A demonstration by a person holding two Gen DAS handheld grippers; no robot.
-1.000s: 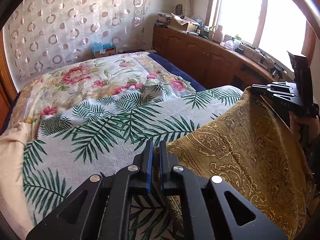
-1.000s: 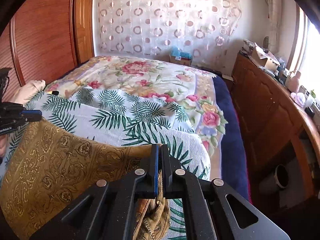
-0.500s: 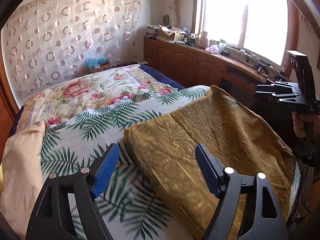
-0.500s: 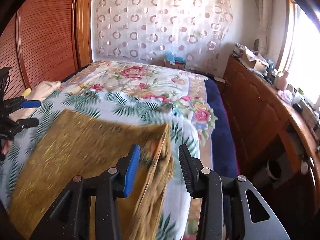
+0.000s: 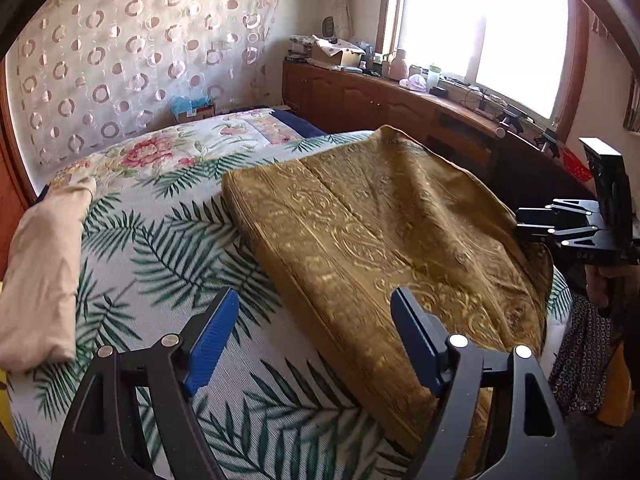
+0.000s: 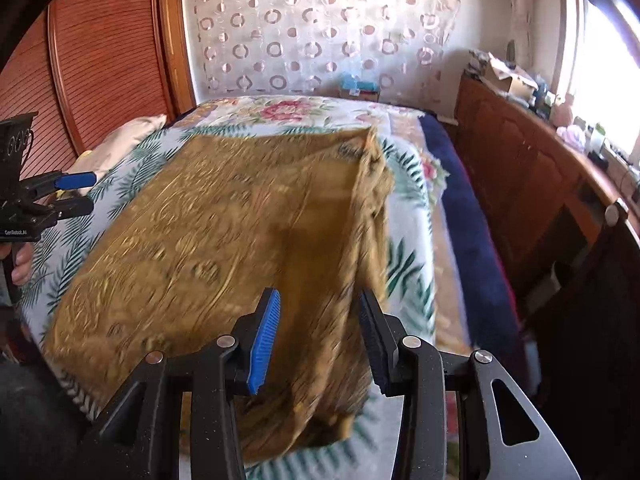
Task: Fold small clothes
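Note:
A mustard-gold paisley garment [image 5: 384, 232] lies folded flat on the palm-leaf blanket [image 5: 168, 256] on the bed; it also shows in the right wrist view [image 6: 224, 232], its right edge bunched. My left gripper [image 5: 316, 332] is open and empty, above the garment's near left edge. My right gripper [image 6: 320, 332] is open and empty, just above the garment's near right corner. The right gripper shows in the left wrist view [image 5: 568, 224], and the left gripper in the right wrist view [image 6: 72, 192].
A folded beige cloth [image 5: 44, 272] lies at the bed's left side. A floral bedspread [image 5: 168, 152] covers the far bed. A wooden cabinet [image 6: 532, 168] with clutter runs along the right under the window. A wooden wardrobe [image 6: 92, 52] stands on the left.
Both grippers were shut on the raised garment's corners one second ago. They have opened and let it drop flat onto the bed, then pulled back slightly.

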